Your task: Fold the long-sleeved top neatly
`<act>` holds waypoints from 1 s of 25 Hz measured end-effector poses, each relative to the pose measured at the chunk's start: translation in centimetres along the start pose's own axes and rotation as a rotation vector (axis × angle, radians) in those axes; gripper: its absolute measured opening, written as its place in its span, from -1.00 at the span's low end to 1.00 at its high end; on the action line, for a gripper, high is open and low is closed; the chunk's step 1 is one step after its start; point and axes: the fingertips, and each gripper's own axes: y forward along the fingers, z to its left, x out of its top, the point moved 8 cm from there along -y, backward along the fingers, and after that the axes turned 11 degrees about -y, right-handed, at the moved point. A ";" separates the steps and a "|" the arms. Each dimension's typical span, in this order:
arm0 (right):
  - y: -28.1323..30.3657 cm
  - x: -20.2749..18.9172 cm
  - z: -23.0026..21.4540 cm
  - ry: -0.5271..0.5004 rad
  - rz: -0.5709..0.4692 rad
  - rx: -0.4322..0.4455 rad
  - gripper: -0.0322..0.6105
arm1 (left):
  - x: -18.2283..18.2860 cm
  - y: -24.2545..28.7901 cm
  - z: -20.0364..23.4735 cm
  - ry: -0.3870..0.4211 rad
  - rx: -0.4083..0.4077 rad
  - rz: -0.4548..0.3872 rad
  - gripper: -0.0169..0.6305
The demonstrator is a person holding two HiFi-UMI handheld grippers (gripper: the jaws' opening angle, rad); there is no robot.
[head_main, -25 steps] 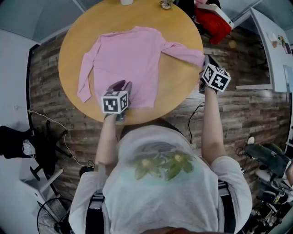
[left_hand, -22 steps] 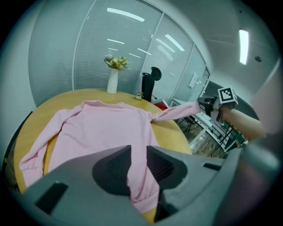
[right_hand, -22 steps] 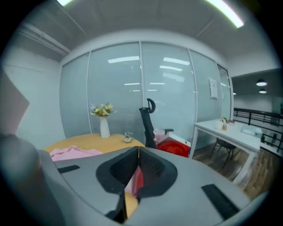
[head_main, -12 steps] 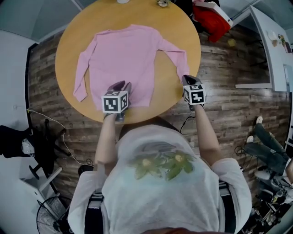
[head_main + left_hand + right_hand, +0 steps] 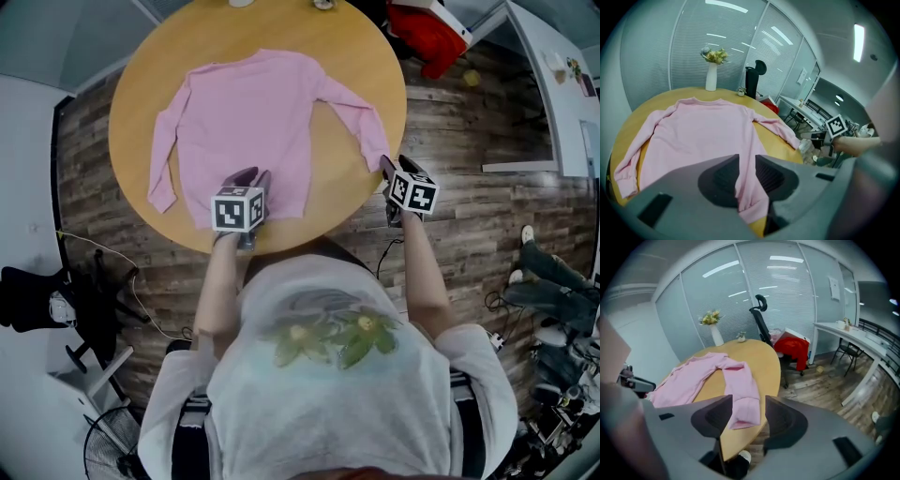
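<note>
A pink long-sleeved top (image 5: 248,122) lies spread flat on the round wooden table (image 5: 347,56), collar at the far side. My left gripper (image 5: 246,178) is at the near hem and shut on it; the pink fabric (image 5: 703,131) runs between its jaws (image 5: 746,164). The top's right sleeve (image 5: 354,117) slants down toward the table's right edge. My right gripper (image 5: 386,169) hovers just past the cuff (image 5: 743,417). Its jaws have just been opening and stand wide (image 5: 748,401); the cuff lies flat on the table in the gap, untouched by the pads.
A white vase of flowers (image 5: 711,70) stands at the table's far edge. Behind it is a black office chair (image 5: 761,319), with a red item (image 5: 427,33) to the right. A white desk (image 5: 853,336) runs along the right. Wood floor surrounds the table.
The right gripper carried the sleeve from beyond the table's right edge inward, laid it on the table, then opened and drew back slightly. The left gripper kept still on the hem.
</note>
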 end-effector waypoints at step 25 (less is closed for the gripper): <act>1.3 -5.6 10.5 -1.339 0.165 0.134 -0.45 | 0.4 0.8 -0.3 0.025 -0.025 0.021 -0.66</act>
